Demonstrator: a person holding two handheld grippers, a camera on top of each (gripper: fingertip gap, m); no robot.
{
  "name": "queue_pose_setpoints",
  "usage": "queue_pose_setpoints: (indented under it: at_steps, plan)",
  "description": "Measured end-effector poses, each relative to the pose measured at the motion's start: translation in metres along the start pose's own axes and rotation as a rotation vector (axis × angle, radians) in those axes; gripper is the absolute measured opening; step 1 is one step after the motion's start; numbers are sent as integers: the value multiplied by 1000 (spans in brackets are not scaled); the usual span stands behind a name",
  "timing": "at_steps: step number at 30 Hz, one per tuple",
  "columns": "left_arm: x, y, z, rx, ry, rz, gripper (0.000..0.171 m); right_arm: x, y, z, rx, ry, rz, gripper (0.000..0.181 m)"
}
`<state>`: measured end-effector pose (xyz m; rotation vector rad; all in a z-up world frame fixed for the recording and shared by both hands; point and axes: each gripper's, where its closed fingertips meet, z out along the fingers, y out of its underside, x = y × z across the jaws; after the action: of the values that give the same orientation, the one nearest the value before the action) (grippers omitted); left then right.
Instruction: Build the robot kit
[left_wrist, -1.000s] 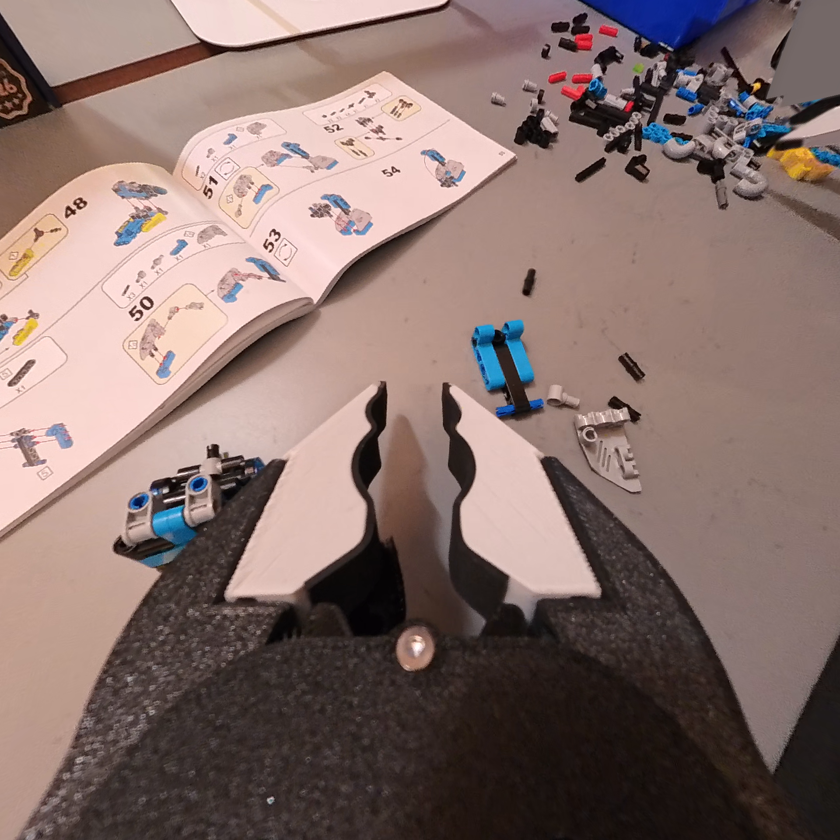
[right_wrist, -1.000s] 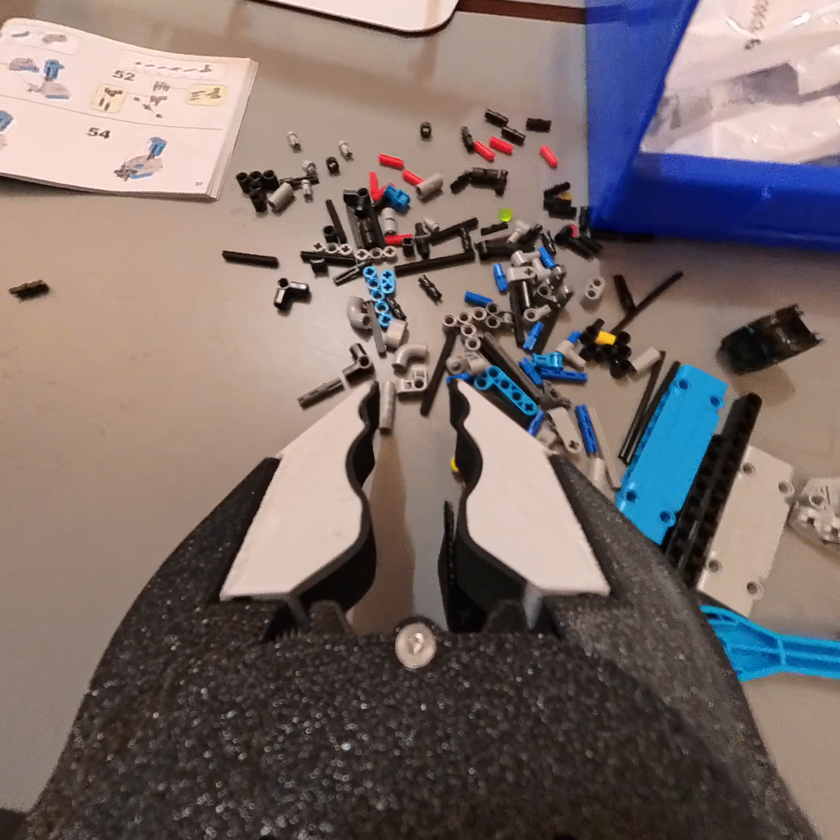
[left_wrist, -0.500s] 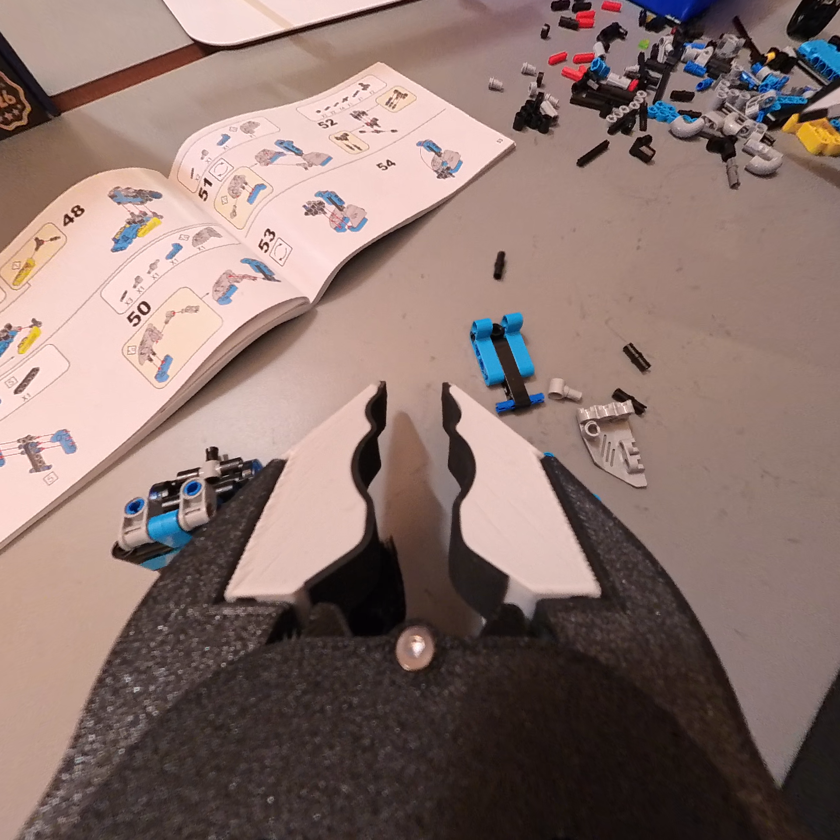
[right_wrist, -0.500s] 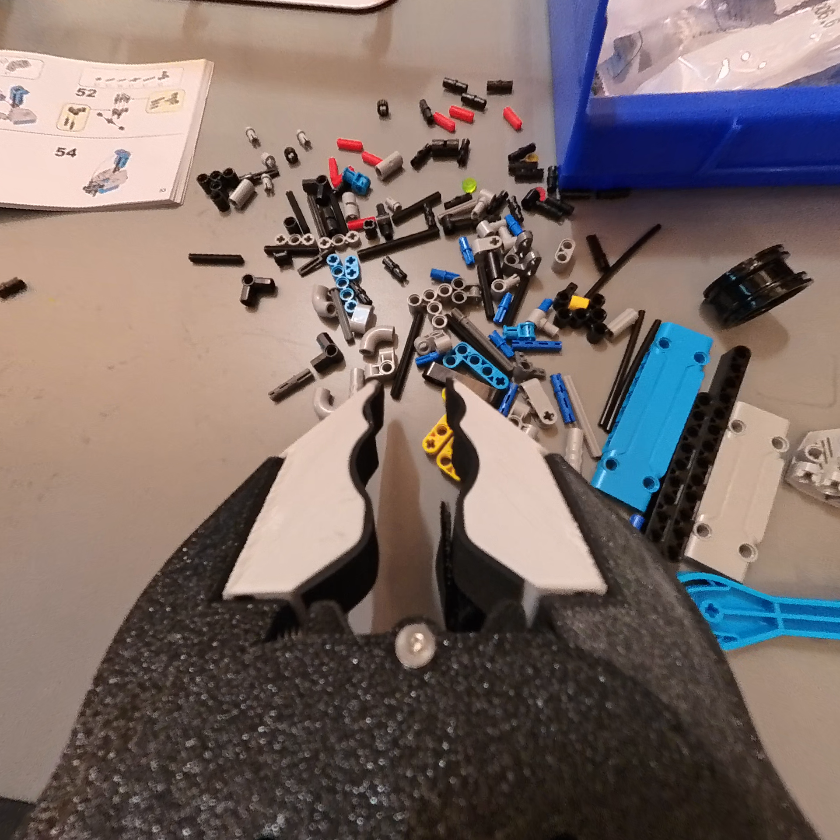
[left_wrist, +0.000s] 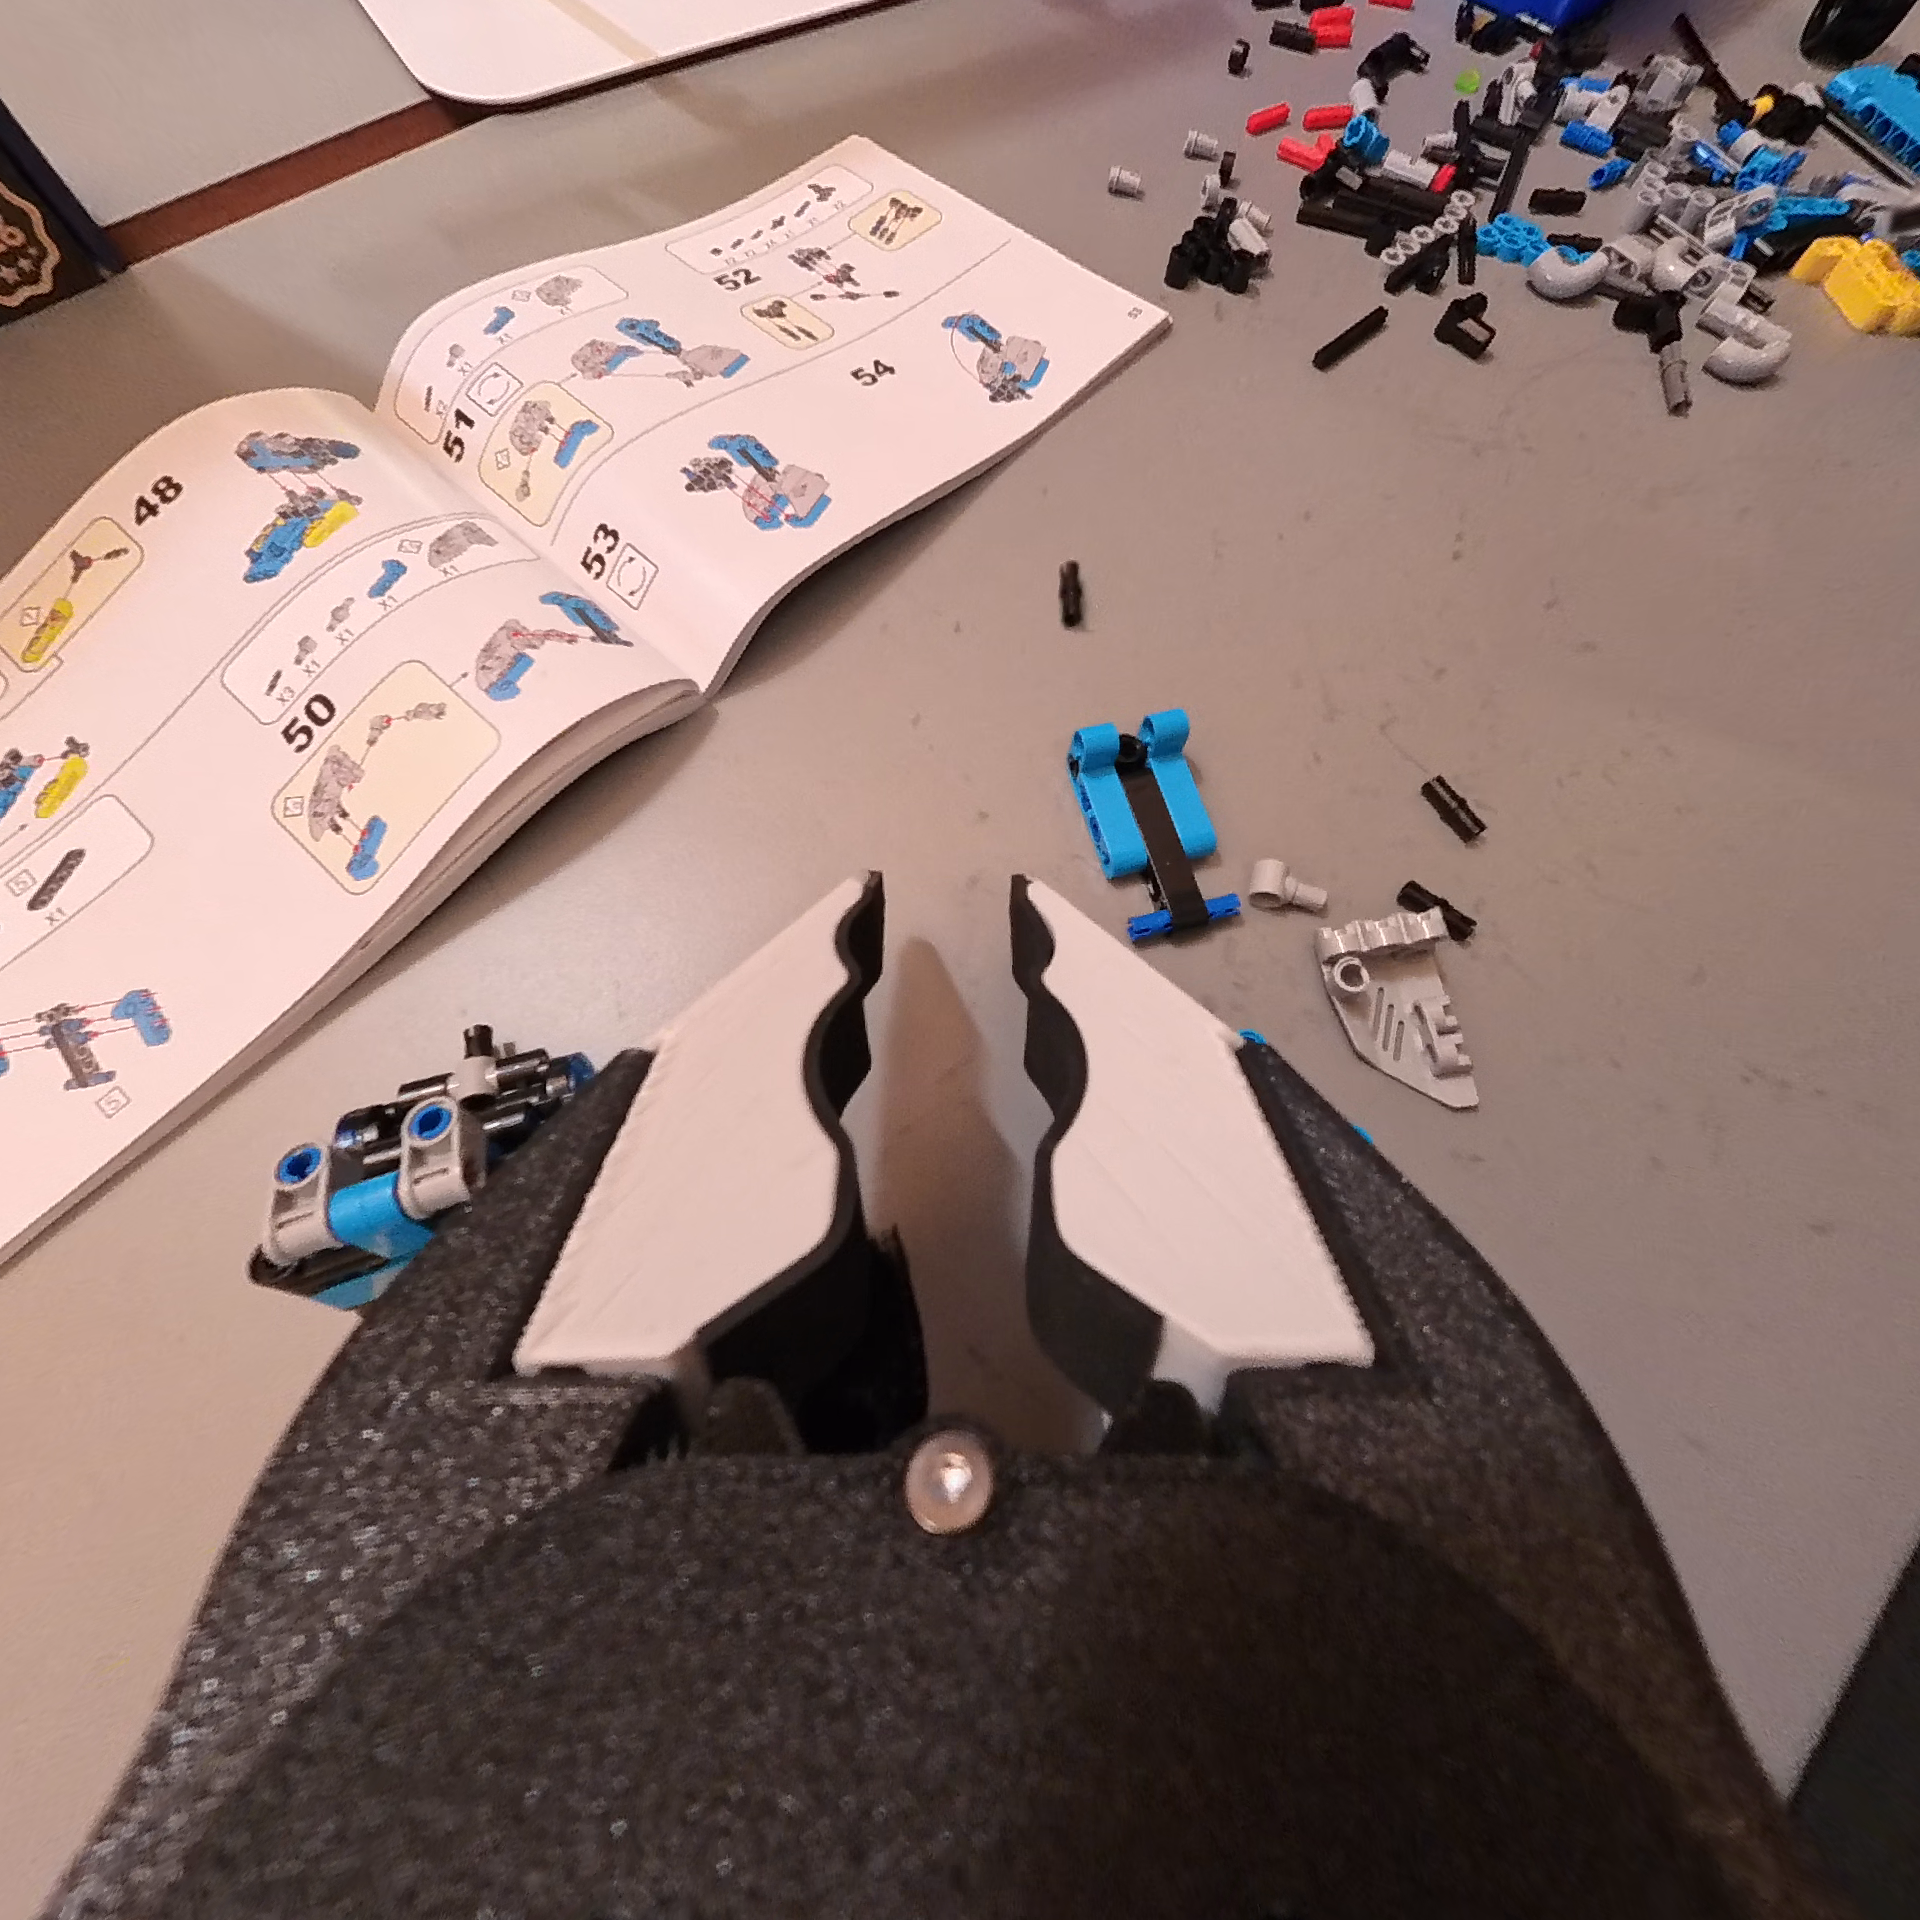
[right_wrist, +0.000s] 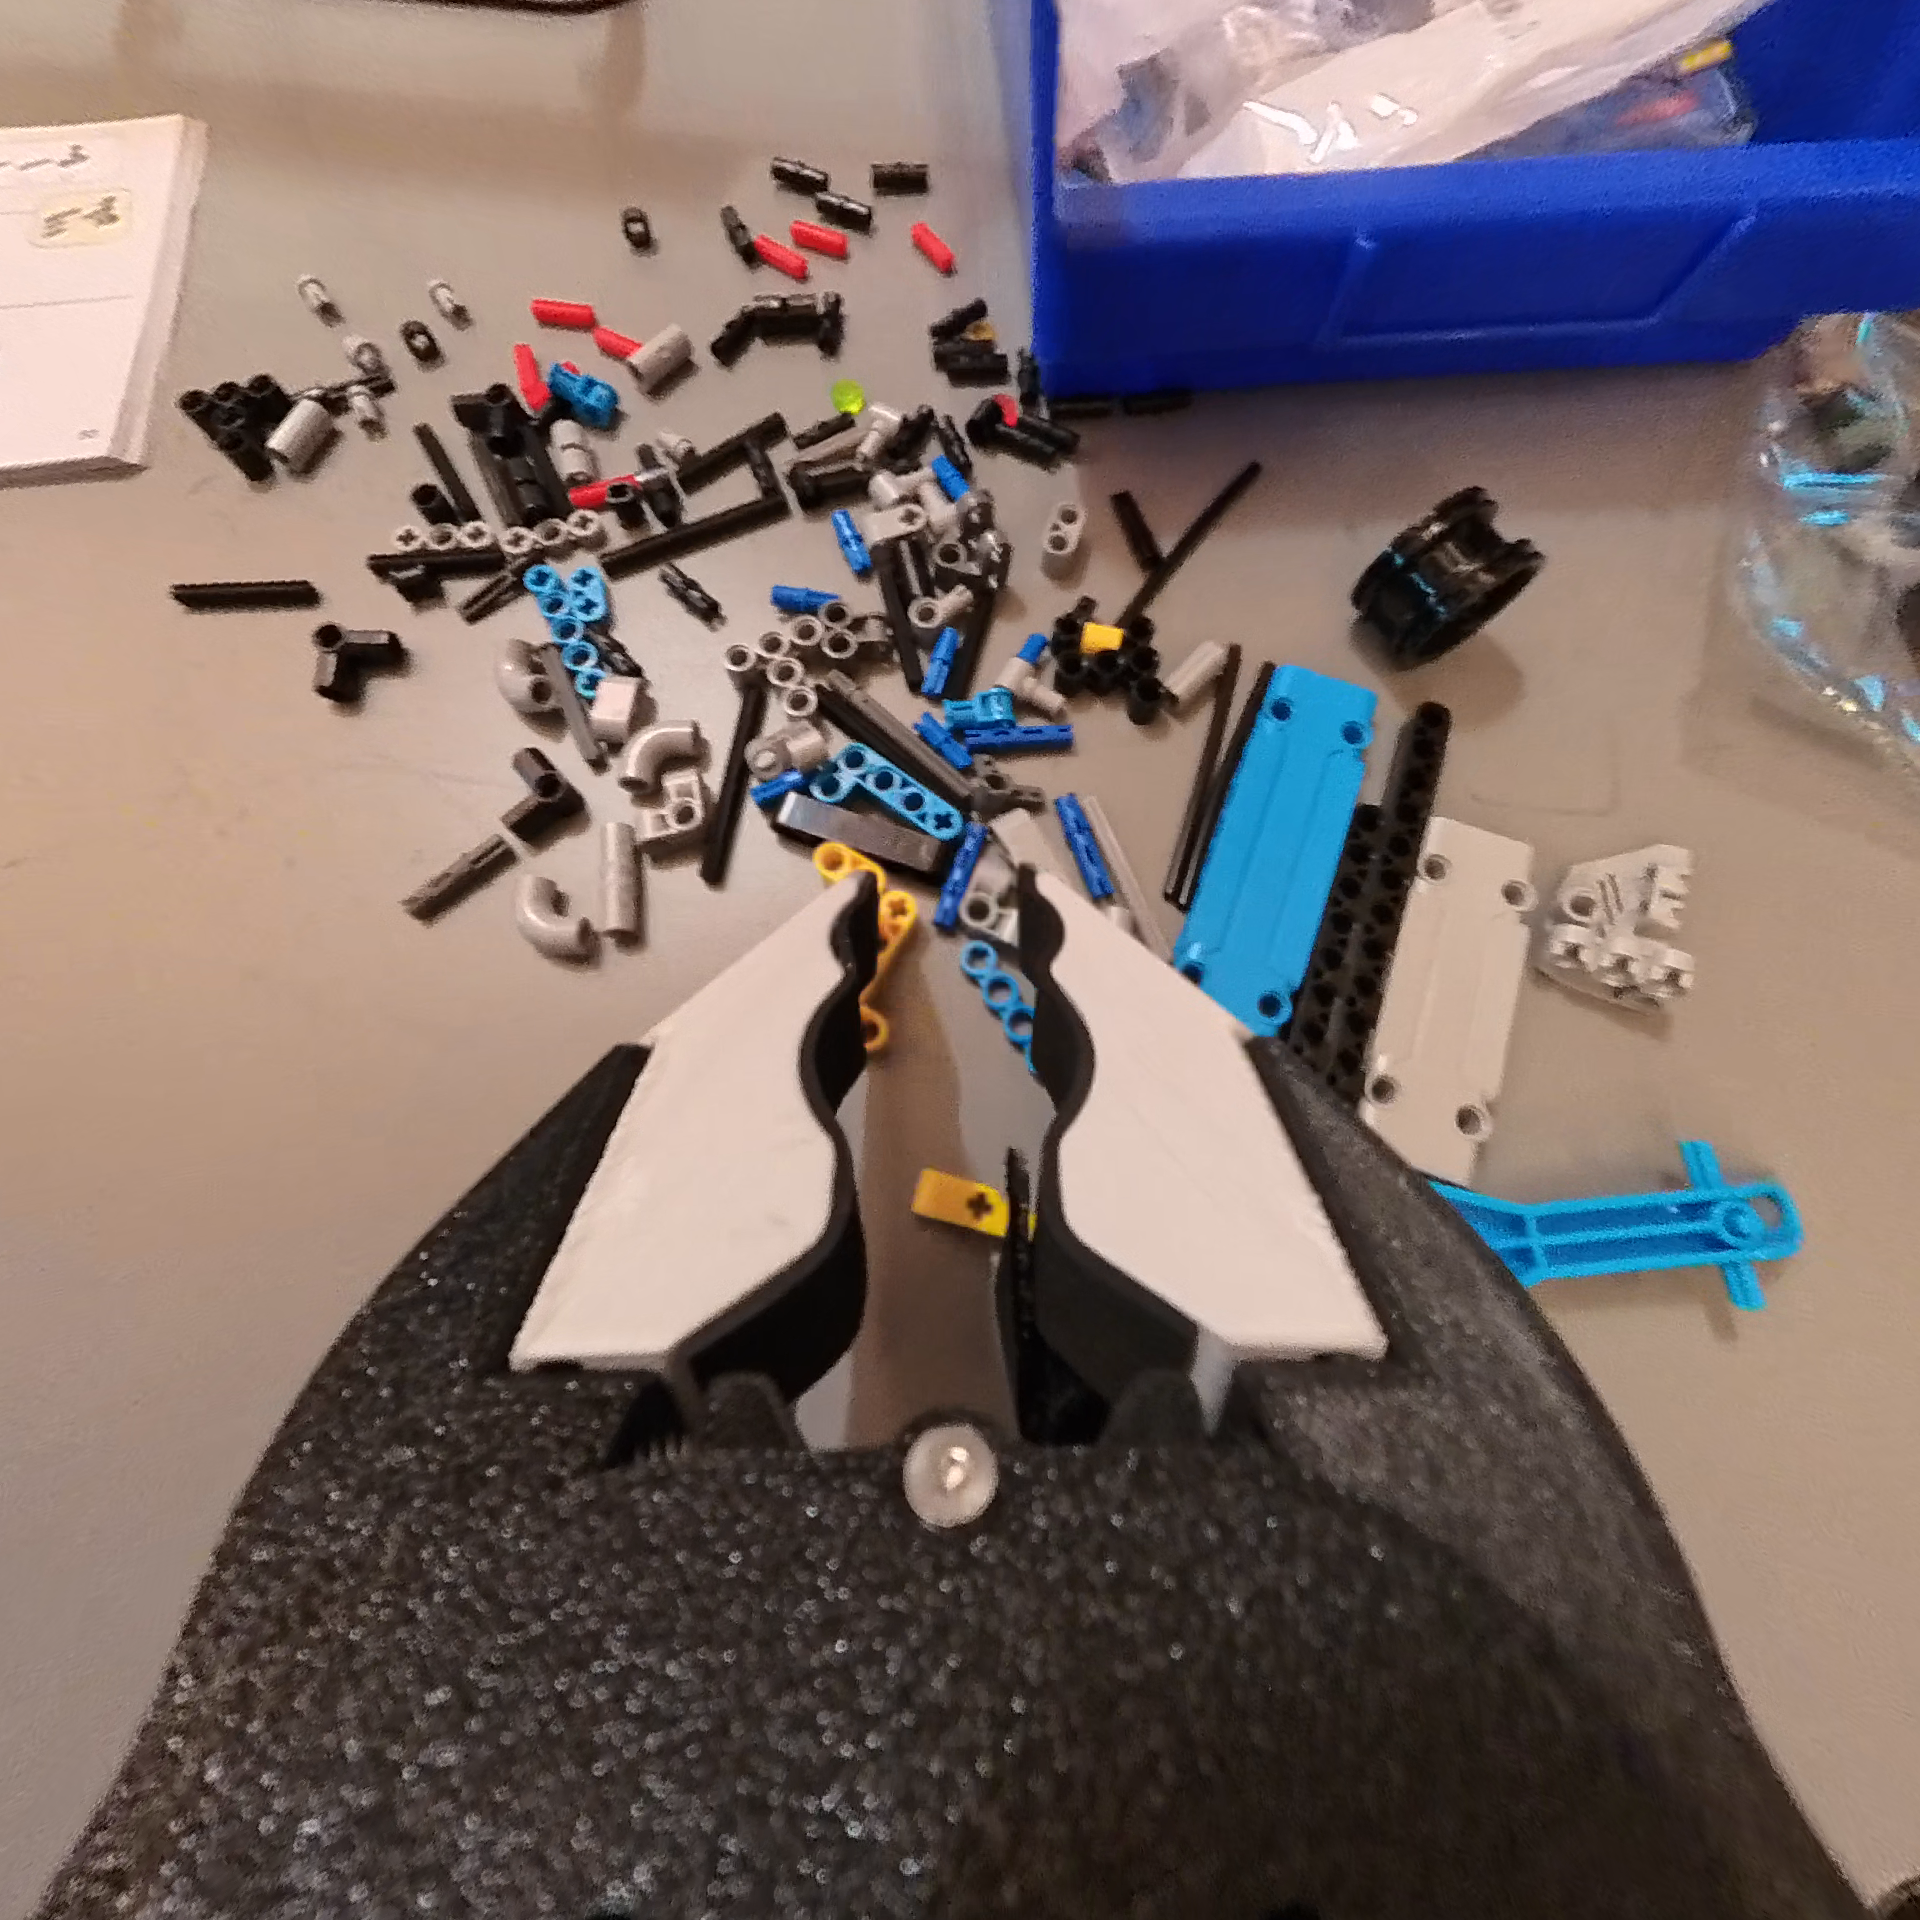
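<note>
My left gripper is open and empty above bare grey table. A small blue and black assembly lies just ahead to its right, with a grey fin panel beyond. A partly built blue, grey and black model sits at its left side, half hidden by the gripper body. My right gripper is open and empty over the near edge of a spread of small loose parts. A yellow beam and a blue beam lie between its fingers.
An open instruction booklet lies left of the left gripper. A blue bin with plastic bags stands at the back right. A long blue panel, a black beam, a grey panel, a black wheel and a blue lever lie to the right. Tip to tip, the grippers are about 35 cm apart. The black wheel is about 10 cm from my right fingertips and 45 cm from my left.
My right gripper has pulled back and moved right, bringing the yellow and blue beams between its fingers. My left gripper has shifted slightly. Both stay open.
</note>
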<state>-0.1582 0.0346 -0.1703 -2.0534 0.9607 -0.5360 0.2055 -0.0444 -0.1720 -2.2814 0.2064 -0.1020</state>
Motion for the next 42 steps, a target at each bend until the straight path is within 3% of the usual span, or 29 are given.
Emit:
queue_pose_setpoints:
  at_steps: [42]
  plan:
    - [1, 2, 2, -17, -27, 47, 24, 22, 25, -26, 8, 48, 22, 26]
